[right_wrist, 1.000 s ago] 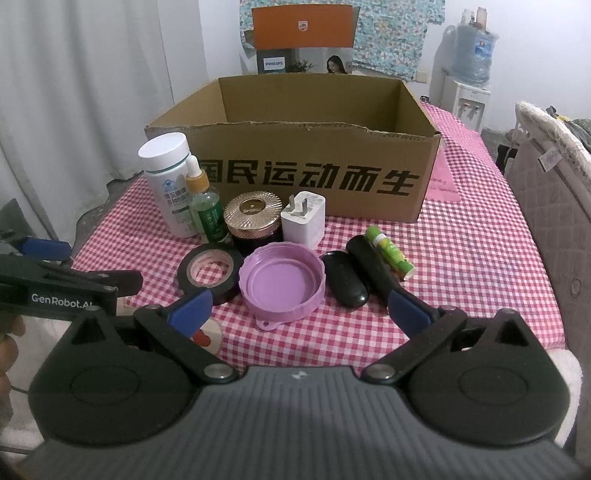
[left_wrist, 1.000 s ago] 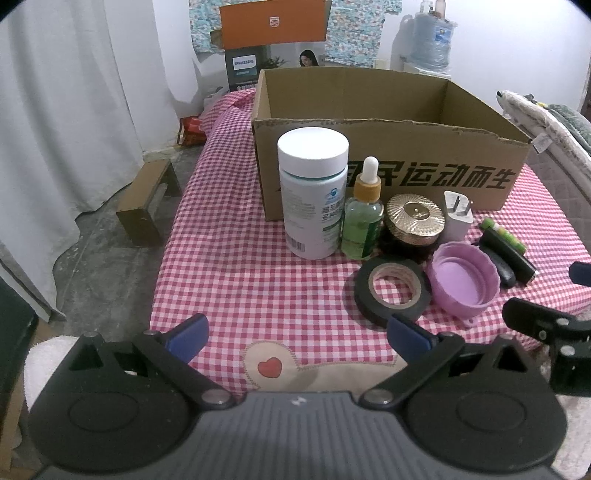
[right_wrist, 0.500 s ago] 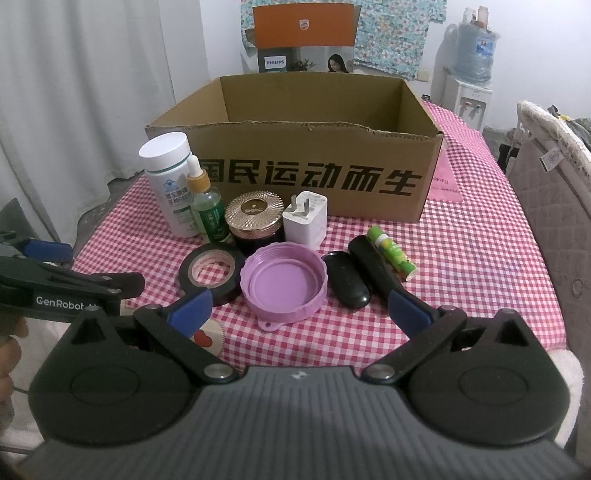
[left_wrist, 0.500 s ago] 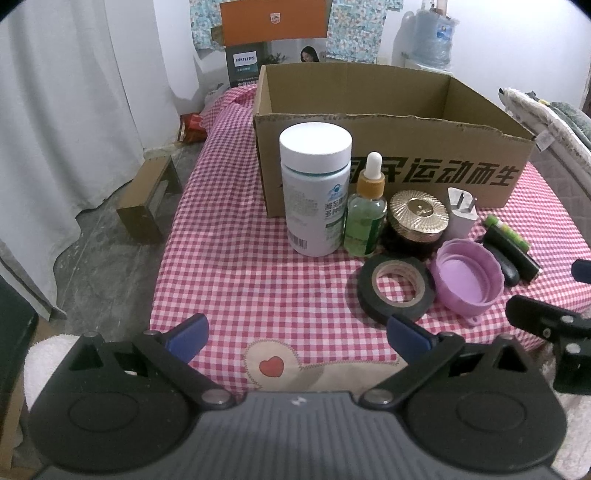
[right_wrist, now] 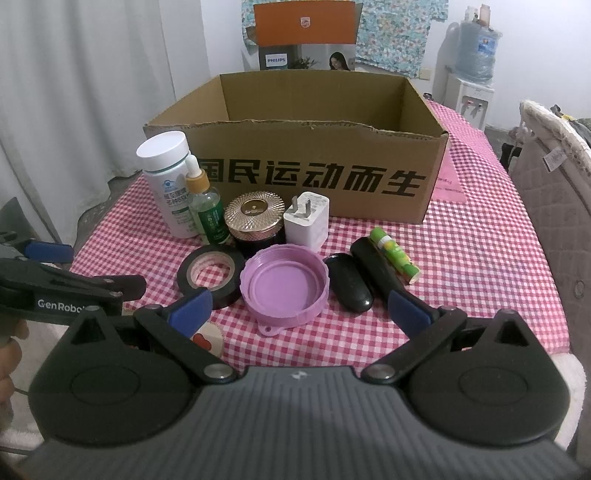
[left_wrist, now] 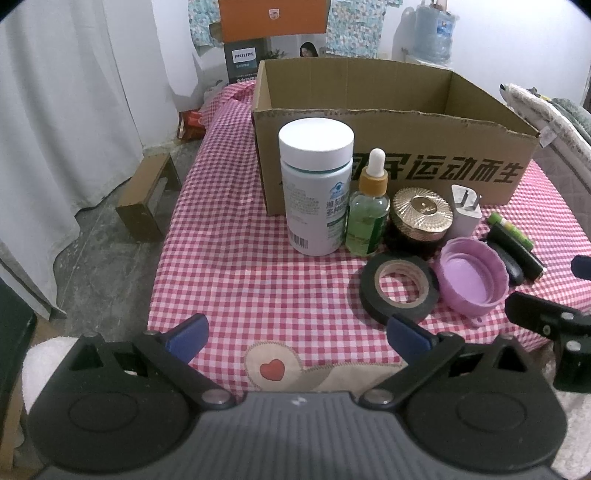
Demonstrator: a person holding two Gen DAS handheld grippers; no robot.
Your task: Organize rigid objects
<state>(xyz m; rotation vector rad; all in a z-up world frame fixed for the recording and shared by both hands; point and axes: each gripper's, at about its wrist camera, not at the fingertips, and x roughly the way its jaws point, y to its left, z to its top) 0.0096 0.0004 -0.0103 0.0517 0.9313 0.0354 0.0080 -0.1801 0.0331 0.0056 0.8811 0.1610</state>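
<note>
An open cardboard box (left_wrist: 436, 173) (right_wrist: 314, 177) stands at the back of the red checked table. In front of it stand a white pill bottle (left_wrist: 314, 188) (right_wrist: 168, 181), a green dropper bottle (left_wrist: 369, 212) (right_wrist: 207, 210), a gold-lidded jar (left_wrist: 421, 218) (right_wrist: 255, 221) and a white charger (left_wrist: 465, 210) (right_wrist: 308, 219). Nearer lie a black tape roll (left_wrist: 400, 290) (right_wrist: 210, 275), a purple lid (left_wrist: 472, 280) (right_wrist: 284, 286), two black oblong items (right_wrist: 365, 277) and a green glue stick (right_wrist: 395, 254). My left gripper (left_wrist: 297, 338) is open over the table's front edge. My right gripper (right_wrist: 301, 308) is open just before the purple lid.
A white curtain (left_wrist: 74, 110) hangs at the left above bare floor with a small wooden stool (left_wrist: 147, 195). A padded chair (right_wrist: 554, 206) stands at the right. A water dispenser (right_wrist: 472, 74) and an orange carton (right_wrist: 306, 26) are behind the box.
Both grippers have edged forward toward the objects; the items look slightly nearer and lower. Nothing has been grasped or moved.
</note>
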